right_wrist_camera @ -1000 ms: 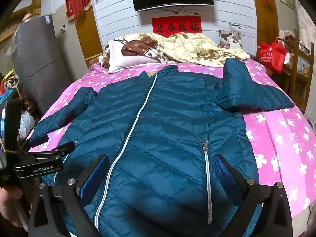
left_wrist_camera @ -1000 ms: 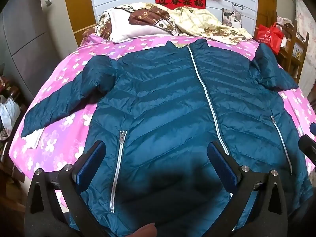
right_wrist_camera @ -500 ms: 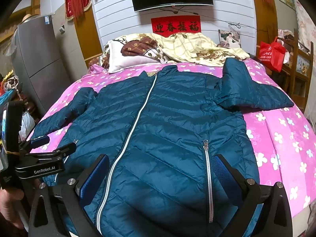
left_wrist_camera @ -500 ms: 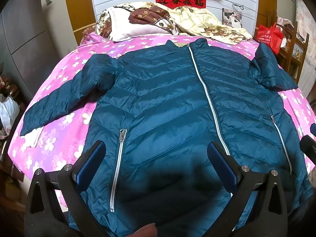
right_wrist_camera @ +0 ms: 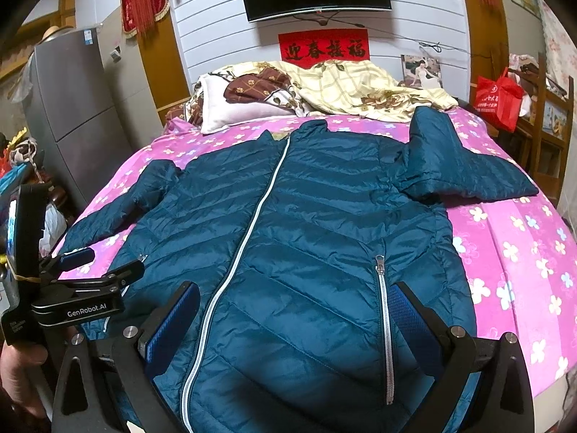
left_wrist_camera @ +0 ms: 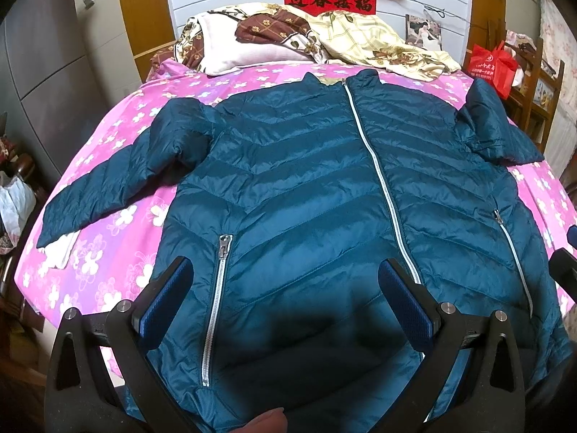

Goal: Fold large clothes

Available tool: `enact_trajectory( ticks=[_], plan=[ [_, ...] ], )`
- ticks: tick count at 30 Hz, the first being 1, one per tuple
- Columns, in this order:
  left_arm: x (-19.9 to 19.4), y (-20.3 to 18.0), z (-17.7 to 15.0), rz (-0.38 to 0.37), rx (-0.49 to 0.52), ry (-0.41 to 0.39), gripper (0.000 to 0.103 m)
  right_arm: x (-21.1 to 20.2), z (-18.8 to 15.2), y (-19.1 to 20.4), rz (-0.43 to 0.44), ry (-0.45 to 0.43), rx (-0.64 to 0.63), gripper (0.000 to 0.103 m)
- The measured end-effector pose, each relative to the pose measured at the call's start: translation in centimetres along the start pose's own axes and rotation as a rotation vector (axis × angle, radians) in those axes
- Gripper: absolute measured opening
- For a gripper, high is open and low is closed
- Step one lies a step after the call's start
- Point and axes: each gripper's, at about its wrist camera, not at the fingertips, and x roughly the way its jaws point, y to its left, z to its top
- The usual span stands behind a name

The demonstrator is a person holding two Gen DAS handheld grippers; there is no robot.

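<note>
A teal quilted puffer jacket [left_wrist_camera: 306, 187] [right_wrist_camera: 288, 231] lies face up and zipped on the pink flowered bed [left_wrist_camera: 108, 252] [right_wrist_camera: 523, 252]. Its left sleeve [left_wrist_camera: 115, 187] stretches out toward the bed's left edge. The right sleeve [right_wrist_camera: 465, 166] is bent, its end pointing toward the right edge. My left gripper [left_wrist_camera: 285, 288] hovers open above the lower left front, one blue pad [left_wrist_camera: 166, 299] close to the left pocket zipper [left_wrist_camera: 216, 303]. My right gripper [right_wrist_camera: 295, 321] is open above the hem, straddling the area between the centre zipper and the right pocket zipper [right_wrist_camera: 384, 324]. Neither holds anything.
Pillows and a crumpled yellow quilt [right_wrist_camera: 335, 86] pile up at the head of the bed. A grey fridge [right_wrist_camera: 72, 108] stands left, a red bag [right_wrist_camera: 497, 97] and wooden shelves right. The left gripper's body [right_wrist_camera: 72, 288] and the hand holding it [right_wrist_camera: 18, 379] show at the right view's left edge.
Both views have tilted slightly downward, shifting the jacket a little higher in frame. The jacket itself has not moved and both grippers stay open.
</note>
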Motion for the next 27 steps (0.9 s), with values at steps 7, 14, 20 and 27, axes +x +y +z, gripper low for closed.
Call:
enact_trajectory(
  ticks=[7,14,20,27],
  plan=[
    [0.05,0.19,-0.11,0.003,-0.003,0.004,0.103,-0.13,-0.03,0.13,-0.002,0.001,0.003,0.103],
    [0.28,0.56,-0.09,0.005,-0.011,0.010,0.103,-0.14,0.06,0.12,-0.004,0.004,0.004,0.103],
    [0.36,0.60,-0.08,0.005,-0.012,0.012,0.103,0.00,0.05,0.01,-0.002,0.007,0.002,0.103],
    [0.44,0.60,-0.05,0.004,-0.013,0.011,0.103,0.32,0.02,0.06,-0.002,0.009,-0.002,0.103]
  ],
)
